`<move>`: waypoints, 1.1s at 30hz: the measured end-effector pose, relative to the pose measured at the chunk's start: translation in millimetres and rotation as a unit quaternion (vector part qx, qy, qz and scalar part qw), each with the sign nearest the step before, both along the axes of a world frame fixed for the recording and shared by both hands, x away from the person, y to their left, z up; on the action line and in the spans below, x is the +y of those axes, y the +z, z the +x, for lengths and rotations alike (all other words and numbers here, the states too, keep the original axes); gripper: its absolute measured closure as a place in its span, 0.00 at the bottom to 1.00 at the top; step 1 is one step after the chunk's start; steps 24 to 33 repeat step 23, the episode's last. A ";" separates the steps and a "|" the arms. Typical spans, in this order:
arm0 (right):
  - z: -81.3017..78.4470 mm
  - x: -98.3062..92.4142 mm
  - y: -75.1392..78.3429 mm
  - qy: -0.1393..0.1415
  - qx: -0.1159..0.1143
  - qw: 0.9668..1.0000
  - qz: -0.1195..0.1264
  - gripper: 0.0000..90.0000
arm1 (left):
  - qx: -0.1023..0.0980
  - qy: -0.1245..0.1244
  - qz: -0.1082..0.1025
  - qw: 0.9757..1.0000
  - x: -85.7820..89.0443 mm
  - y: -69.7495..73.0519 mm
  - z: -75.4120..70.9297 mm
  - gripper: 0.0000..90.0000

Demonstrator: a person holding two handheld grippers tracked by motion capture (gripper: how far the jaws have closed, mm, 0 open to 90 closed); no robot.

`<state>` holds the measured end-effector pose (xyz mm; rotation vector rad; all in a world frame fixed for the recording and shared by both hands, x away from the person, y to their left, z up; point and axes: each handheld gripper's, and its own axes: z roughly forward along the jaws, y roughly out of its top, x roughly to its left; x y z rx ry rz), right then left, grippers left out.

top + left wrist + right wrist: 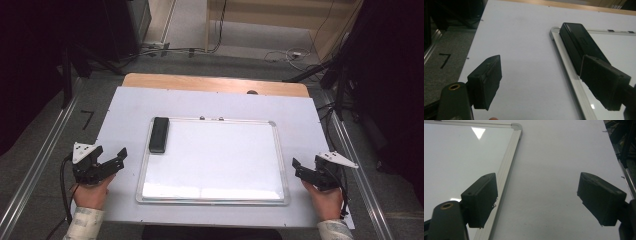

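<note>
Looks like the left gripper [114, 159], wide open and empty, is lining up on the eraser [159, 134] at its 1 o'clock, needs closing in.

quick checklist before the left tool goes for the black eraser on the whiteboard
1. Left tool open with nothing between its jaws: ok.
2. Black eraser lying flat in the far left corner of the whiteboard, nothing on top of it: ok.
3. Path from the left tool to the eraser free of other things: ok, only the white table cover and the board's frame lie between.
4. Left tool lined up on the eraser: not ok, in the left gripper view the eraser sits behind the right-hand jaw, not between the two.
5. Right tool open and clear of the board: ok.
6. Eraser loose or stuck magnetically: cannot tell.
</note>
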<state>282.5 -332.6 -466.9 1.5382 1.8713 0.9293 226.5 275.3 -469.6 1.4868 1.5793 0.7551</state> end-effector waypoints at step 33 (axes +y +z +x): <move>-21.3 -20.4 0.4 -0.014 0.003 1.000 -0.013 0.17 | 0.012 0.043 0.019 0.999 29.0 -12.4 -1.4 0.20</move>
